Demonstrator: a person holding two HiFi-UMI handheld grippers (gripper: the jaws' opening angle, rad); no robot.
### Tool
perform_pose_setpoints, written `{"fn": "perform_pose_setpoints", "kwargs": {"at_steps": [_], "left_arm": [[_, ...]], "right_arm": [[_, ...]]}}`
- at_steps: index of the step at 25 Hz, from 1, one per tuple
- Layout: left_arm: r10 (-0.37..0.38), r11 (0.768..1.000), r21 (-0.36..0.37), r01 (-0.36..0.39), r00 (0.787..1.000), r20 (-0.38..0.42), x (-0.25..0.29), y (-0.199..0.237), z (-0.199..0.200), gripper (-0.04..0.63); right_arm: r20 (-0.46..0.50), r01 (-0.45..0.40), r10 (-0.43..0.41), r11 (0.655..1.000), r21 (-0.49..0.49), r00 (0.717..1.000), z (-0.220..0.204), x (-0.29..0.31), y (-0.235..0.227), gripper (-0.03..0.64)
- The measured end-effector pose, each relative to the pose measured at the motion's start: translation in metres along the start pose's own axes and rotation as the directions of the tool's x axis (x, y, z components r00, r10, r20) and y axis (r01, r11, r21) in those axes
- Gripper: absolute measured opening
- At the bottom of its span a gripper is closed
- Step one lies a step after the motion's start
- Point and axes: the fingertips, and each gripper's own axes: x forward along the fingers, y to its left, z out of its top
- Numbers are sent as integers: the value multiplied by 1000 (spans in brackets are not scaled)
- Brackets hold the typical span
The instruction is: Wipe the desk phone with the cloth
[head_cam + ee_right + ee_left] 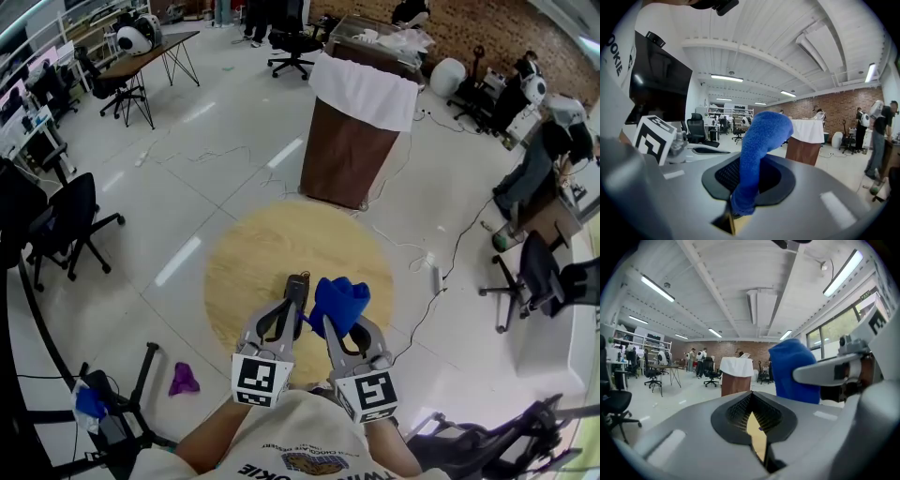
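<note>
Right hand-held gripper (336,325) clamped on blue cloth (339,300), left hand-held gripper (296,292) closed empty, white-lined brown bin (345,155) beyond.

Open room above round table (242,274); brown stand (345,157) rises beyond it

Below the fingers (296,289), a round pale wooden tabletop (246,272) on a glossy light grey floor (187,178). Straight beyond them, a brown wooden cabinet draped in white fabric (354,141). Left of the fingers, black swivel office chairs (73,225). Far beyond, a red brick wall (473,30). Overhead, a white ribbed ceiling (736,273) with long strip lights (657,288). To the right, tall windows (834,331).
</note>
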Motion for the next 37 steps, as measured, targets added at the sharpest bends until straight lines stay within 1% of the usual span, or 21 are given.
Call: {"fn": "perform_pose_setpoints", "kwargs": {"at_steps": [3,7,11,16,19,24,29,37], "left_arm": [[-26,999,-19,27,998,60,-22,-4,20,3],[-53,997,-54,58,994,92,-41,-11,35,3],[-68,996,-60,72,995,72,-43,-16,30,3],[-77,995,-58,82,993,91,-40,-19,37,3],[-81,994,-65,87,993,83,-40,-18,34,3],[-89,993,-74,94,993,74,-41,-17,36,3],[-101,991,-77,105,993,61,-40,-18,28,3],[-91,992,-81,95,995,50,-44,-14,23,3]], "right_arm": [[38,6,-6,1000,-5,999,6,-3,10,61],[64,-1,2,1000,-20,998,7,-7,24,61],[65,-4,5,1000,-29,998,6,-9,29,61],[78,19,-16,999,-35,997,8,-12,25,60],[78,32,-29,999,-34,997,6,-13,22,60],[100,23,-19,999,-38,995,10,-12,24,61],[77,32,-29,999,-38,997,2,-12,22,61],[138,5,1,999,-46,990,11,-10,33,61]]}}
